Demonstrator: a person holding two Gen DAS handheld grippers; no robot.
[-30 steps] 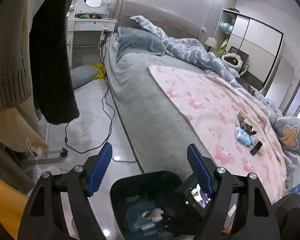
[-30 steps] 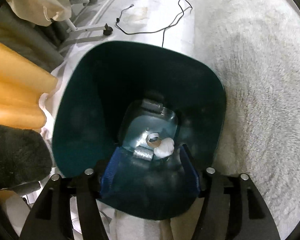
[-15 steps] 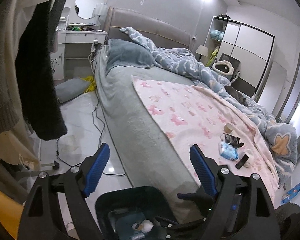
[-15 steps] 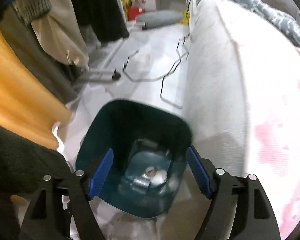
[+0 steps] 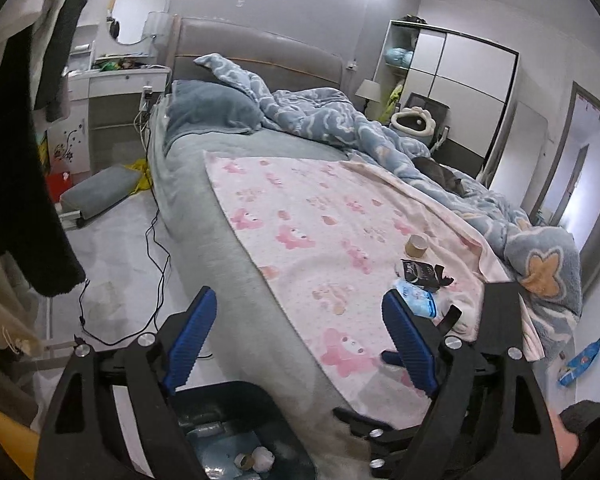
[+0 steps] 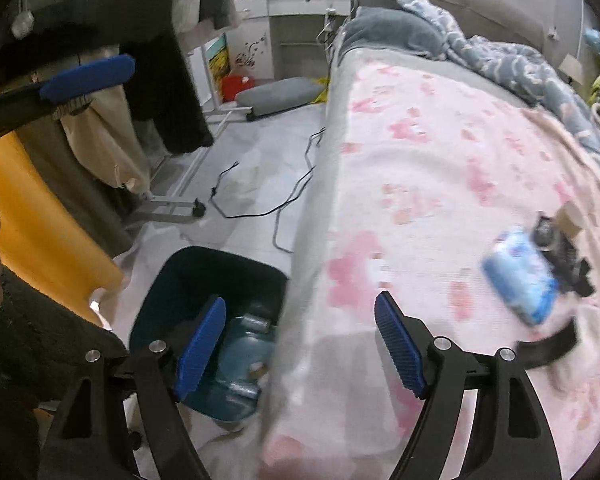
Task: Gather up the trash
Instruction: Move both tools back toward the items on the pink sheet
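A dark teal bin (image 5: pixel 236 394) stands on the floor against the bed's side, with crumpled paper (image 5: pixel 263 459) and a small roll in it. On the pink blanket (image 5: pixel 320 220) lie a tape roll (image 5: pixel 416 245), a black wrapper (image 5: pixel 420 273) and a blue packet (image 5: pixel 417 302). My left gripper (image 5: pixel 298 320) hangs over the bed's edge above the bin, its jaws opening with nothing between them. The right gripper (image 6: pixel 300 328) is open and empty, between the bin (image 6: pixel 168 280) and the blue packet (image 6: pixel 520 280).
Clothes (image 5: pixel 24 184) hang on a rack at the left. Black cables (image 5: pixel 156 248) trail over the floor beside a grey cushion (image 5: pixel 100 194). A blue duvet (image 5: pixel 340 120) is heaped at the bed's far side. A blue wrapper (image 5: pixel 580 362) lies on the floor right of the bed.
Both grippers rose from the bin and swung toward the bed. The right gripper's jaws spread wider and left the bin's mouth. The trash on the blanket came closer in both views.
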